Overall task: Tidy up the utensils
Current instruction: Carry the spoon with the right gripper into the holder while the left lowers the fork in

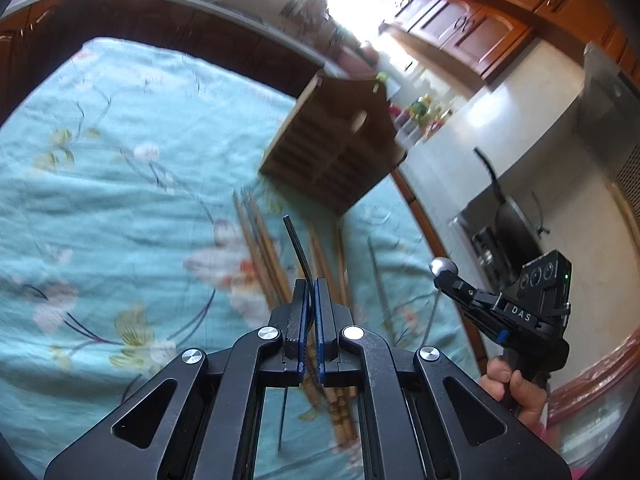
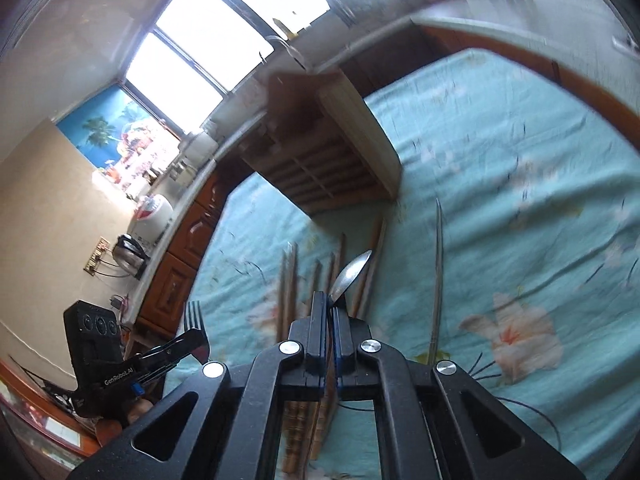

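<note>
- Your left gripper (image 1: pixel 311 292) has its jaws nearly closed on a fork (image 2: pixel 195 317); from its own camera you see only the dark edge-on handle curving up between the pads, while the right view shows the tines.
- Your right gripper (image 2: pixel 329 312) is clamped narrow on a spoon (image 2: pixel 352 273), bowl pointing ahead of the jaws toward the rack (image 1: pixel 334 144).
- Both utensils ride clear of the cloth (image 1: pixel 120 184), likely so you can carry them to the slatted wooden rack standing ahead of both jaws.
- Chopsticks (image 1: pixel 260 240) lie loose directly below and ahead of the jaws, not yet sorted; a thin metal rod (image 2: pixel 439 264) lies just right of the right jaws.
- Motion blur smears the rack, so you cannot tell its compartments apart or what already sits in it; the chopsticks' near ends are hidden under the gripper bodies.
</note>
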